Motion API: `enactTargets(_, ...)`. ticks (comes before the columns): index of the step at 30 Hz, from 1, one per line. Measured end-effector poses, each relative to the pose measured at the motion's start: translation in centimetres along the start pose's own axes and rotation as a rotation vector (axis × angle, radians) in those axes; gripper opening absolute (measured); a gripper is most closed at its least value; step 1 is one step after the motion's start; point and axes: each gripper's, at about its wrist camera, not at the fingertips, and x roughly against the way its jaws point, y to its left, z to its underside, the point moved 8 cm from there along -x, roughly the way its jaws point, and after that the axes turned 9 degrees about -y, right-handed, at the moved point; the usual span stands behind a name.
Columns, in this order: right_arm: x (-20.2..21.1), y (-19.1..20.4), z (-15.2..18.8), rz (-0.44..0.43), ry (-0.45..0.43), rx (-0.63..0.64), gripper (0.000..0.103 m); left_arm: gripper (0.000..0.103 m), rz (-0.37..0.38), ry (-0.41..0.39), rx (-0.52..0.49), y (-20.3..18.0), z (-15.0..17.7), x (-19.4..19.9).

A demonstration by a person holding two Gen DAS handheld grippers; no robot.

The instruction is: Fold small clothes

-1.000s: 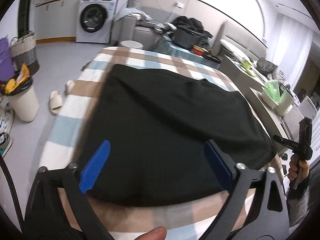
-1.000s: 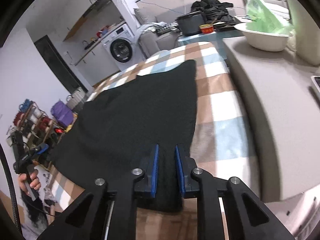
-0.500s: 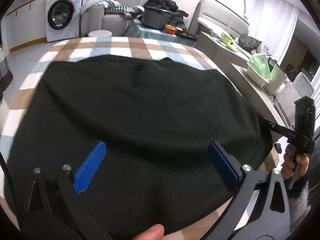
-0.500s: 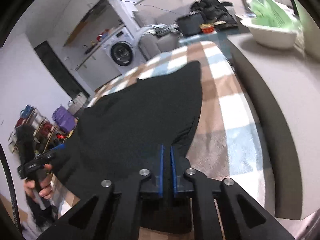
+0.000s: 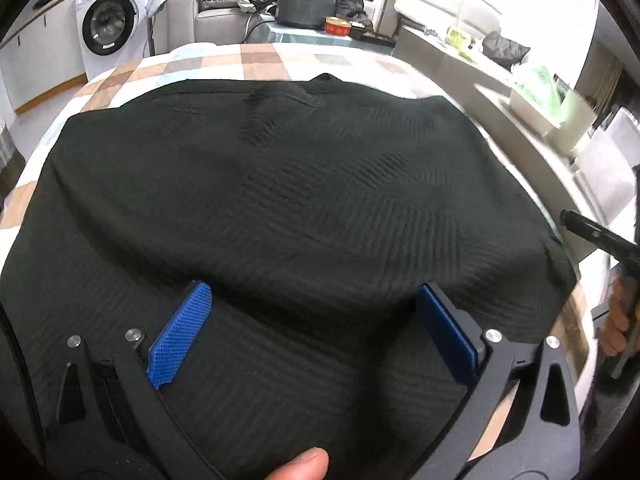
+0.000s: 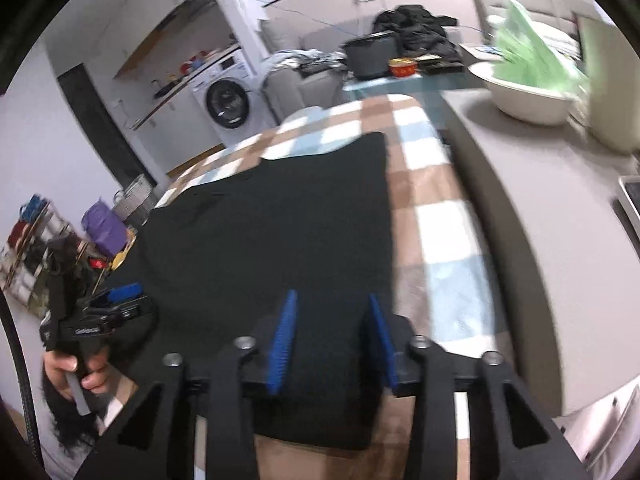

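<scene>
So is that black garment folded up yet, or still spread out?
Spread out: the black garment lies flat across the checked cloth, with no fold showing.

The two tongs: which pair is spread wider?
The left tongs, blue pads far apart over the black garment. The right tongs have just been opening, with a narrower gap.

washing machine, checked cover, white bowl

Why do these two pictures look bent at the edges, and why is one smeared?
Both views use fisheye lenses, so straight lines bow and dark corners ring each picture. In the left wrist view the black garment is fairly crisp, though the right edge is smeared. The right wrist view is motion-blurred: the green bag and checked cover streak. The room light is even, with no harsh glare.
</scene>
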Motion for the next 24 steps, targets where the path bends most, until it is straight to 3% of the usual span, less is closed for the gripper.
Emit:
enactTargets(3,-1.6,2.4,1.0,-0.02,0.068,0.068,0.043,0.103,-0.115,0.042,-0.104,-0.4,0.2,-1.5)
enactTargets(7,-2.8,1.7,2.6,0.086,0.14,0.147,0.043,0.102,-0.127,0.062,-0.061,0.9,0.0,-0.8)
enactTargets(11,-1.6,-0.1,1.2,0.122,0.092,0.09,0.044,0.102,-0.047,-0.02,0.052,3.3,-0.7,1.4)
enactTargets(14,-2.3,0.1,-0.7,0.125,0.066,0.07,0.044,0.102,-0.051,-0.054,0.102,5.4,-1.4,2.3)
enactTargets(18,-5.6,1.6,-3.2,0.118,0.066,0.104,0.05,0.102,-0.063,-0.077,0.128,7.3,-1.9,3.6)
enactTargets(24,-12.0,0.2,-4.7,0.239,0.147,0.162,0.05,0.102,-0.068,-0.09,0.145,8.7,-1.8,4.2)
